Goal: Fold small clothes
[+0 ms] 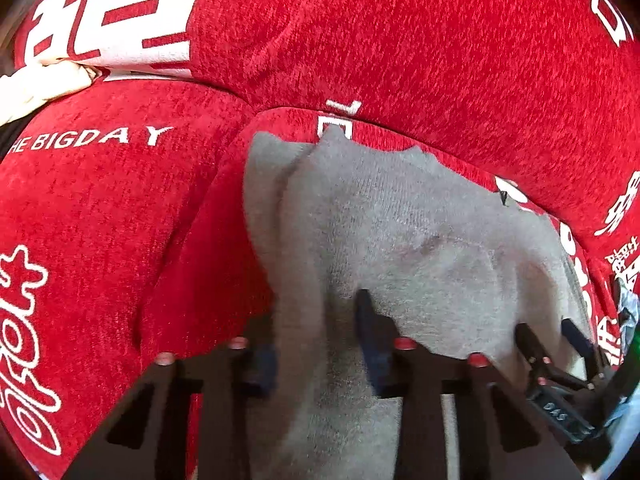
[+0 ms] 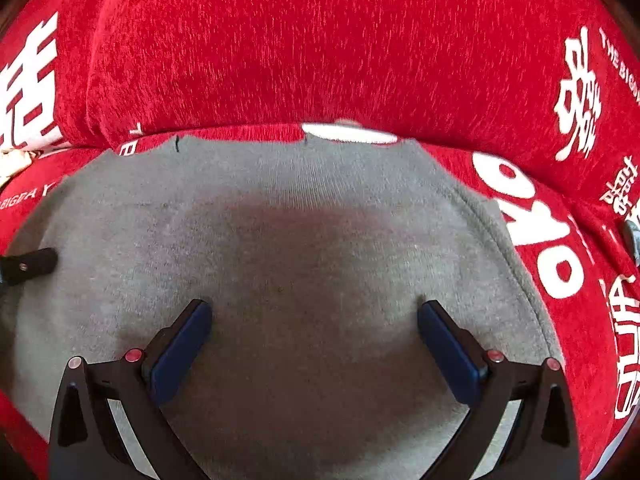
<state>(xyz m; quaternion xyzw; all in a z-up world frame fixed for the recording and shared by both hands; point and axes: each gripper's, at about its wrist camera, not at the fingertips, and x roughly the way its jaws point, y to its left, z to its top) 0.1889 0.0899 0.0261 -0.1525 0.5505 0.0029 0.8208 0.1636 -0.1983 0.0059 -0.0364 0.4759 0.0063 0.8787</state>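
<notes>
Now: left gripper (image 1: 320,344) clamps grey garment (image 1: 400,220) | right gripper (image 2: 314,344) spread above it

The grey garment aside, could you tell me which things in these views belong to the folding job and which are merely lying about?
Part of the job:
- grey garment
- left gripper, shut on a raised fold of the garment
- right gripper, open over the garment

Just lying about:
- red printed cover underneath
- white cloth at the far left edge

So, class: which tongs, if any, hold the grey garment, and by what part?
The left tongs pinch a raised fold of the grey garment near its left edge. The right tongs hold nothing, open over it.
</notes>
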